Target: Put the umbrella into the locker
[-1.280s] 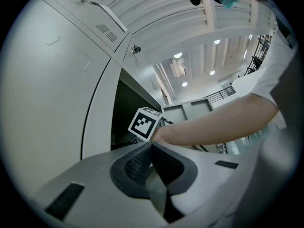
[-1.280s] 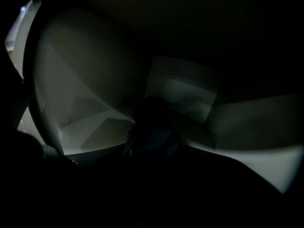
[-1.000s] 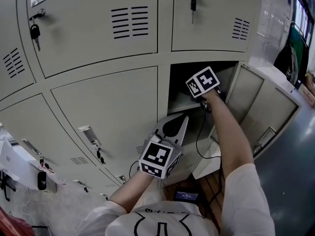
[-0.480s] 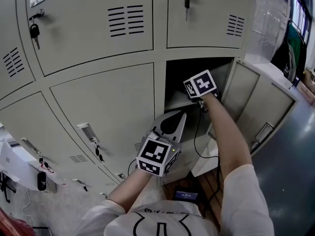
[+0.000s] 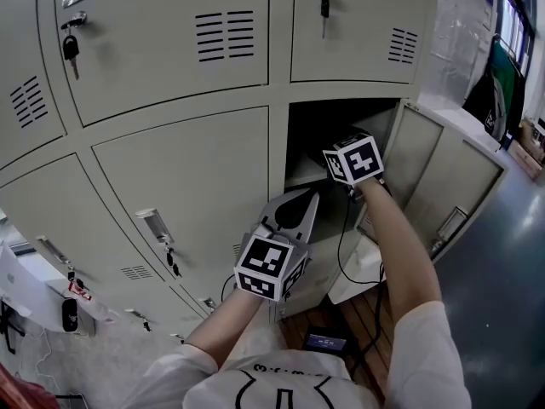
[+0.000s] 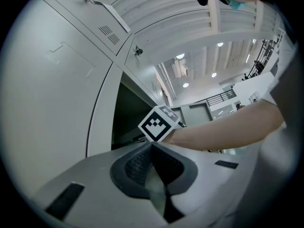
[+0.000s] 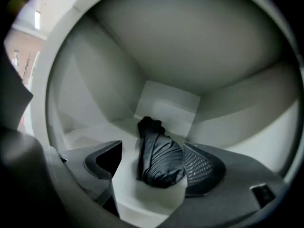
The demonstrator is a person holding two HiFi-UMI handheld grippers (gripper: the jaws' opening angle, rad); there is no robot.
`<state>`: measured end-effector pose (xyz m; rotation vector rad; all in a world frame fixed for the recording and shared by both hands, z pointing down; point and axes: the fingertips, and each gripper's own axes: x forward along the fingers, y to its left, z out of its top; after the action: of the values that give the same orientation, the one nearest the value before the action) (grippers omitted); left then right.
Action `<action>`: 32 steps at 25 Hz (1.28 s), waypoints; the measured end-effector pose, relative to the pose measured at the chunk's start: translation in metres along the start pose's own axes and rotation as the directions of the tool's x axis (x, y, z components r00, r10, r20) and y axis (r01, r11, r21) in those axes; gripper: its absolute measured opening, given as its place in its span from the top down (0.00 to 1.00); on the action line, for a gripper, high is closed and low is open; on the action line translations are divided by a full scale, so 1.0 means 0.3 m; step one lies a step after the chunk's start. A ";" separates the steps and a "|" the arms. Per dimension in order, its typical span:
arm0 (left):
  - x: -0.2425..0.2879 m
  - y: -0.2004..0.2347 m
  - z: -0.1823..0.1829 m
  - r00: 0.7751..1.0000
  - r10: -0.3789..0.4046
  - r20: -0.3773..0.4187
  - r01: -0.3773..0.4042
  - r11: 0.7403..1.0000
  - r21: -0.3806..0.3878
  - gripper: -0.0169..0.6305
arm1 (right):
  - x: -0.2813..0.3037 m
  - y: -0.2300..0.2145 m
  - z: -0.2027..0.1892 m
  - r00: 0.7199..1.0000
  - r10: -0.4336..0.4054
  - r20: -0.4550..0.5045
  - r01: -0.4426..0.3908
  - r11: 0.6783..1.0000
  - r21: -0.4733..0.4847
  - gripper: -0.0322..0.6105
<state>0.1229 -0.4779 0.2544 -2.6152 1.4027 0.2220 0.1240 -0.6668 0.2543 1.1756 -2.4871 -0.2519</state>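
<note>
A folded black umbrella lies on the floor of the open locker, its tip toward the back wall. My right gripper is open, one jaw on each side of the umbrella's near end, and the pads do not press on it. In the head view the right gripper reaches into the dark locker opening, so the umbrella is hidden there. My left gripper hangs shut and empty in front of the lockers, below the opening. In its own view the left gripper points up at the right gripper's cube.
The locker's door stands open to the right. Closed locker doors surround the opening, two with keys hanging in them. A black cable droops below the right arm, over a small device on the wooden floor.
The right gripper has drawn back a little from the locker opening toward me. The left gripper has stayed where it was.
</note>
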 end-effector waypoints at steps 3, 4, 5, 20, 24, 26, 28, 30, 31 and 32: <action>-0.008 0.006 0.002 1.000 0.001 0.002 -0.001 1.000 -0.007 0.97 | -0.061 0.012 0.011 0.999 -0.018 0.039 0.016 0.999 0.034 0.36; -0.010 0.006 0.003 1.000 0.001 0.004 -0.001 1.000 -0.007 0.97 | -0.080 0.019 0.013 0.998 -0.018 0.054 0.016 0.999 0.049 0.37; -0.013 0.005 0.005 1.000 -0.001 0.006 0.001 1.000 -0.008 0.97 | -0.101 0.027 0.014 0.997 -0.020 0.072 0.015 0.998 0.063 0.39; -0.029 -0.050 -0.002 0.997 -0.066 0.025 0.068 0.996 -0.066 0.97 | -0.410 0.162 -0.020 0.967 -0.130 0.219 0.104 0.987 0.125 0.79; -0.025 -0.059 -0.002 0.996 -0.079 0.032 0.082 0.994 -0.079 0.97 | -0.481 0.197 -0.039 0.952 -0.167 0.254 0.133 0.980 0.146 0.92; -0.025 -0.064 0.001 0.996 -0.087 0.035 0.090 0.993 -0.082 0.97 | -0.512 0.214 -0.053 0.942 -0.193 0.273 0.159 0.977 0.144 0.96; -0.026 -0.071 -0.001 0.995 -0.096 0.035 0.098 0.992 -0.085 0.97 | -0.538 0.237 -0.063 0.932 -0.210 0.297 0.175 0.975 0.140 0.96; -0.027 -0.080 -0.007 0.994 -0.104 0.033 0.106 0.991 -0.087 0.97 | -0.559 0.262 -0.071 0.923 -0.222 0.315 0.186 0.973 0.140 0.96; -0.026 -0.083 -0.010 0.994 -0.106 0.032 0.108 0.990 -0.087 0.97 | -0.568 0.273 -0.074 0.919 -0.230 0.321 0.195 0.971 0.137 0.96; -0.026 -0.084 -0.014 0.994 -0.107 0.031 0.109 0.990 -0.089 0.97 | -0.576 0.282 -0.076 0.915 -0.240 0.325 0.208 0.969 0.131 0.96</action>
<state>0.1400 -0.4586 0.2619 -2.7412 1.2665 0.3119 0.1739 -0.4797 0.2573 1.5786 -2.6755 -0.4377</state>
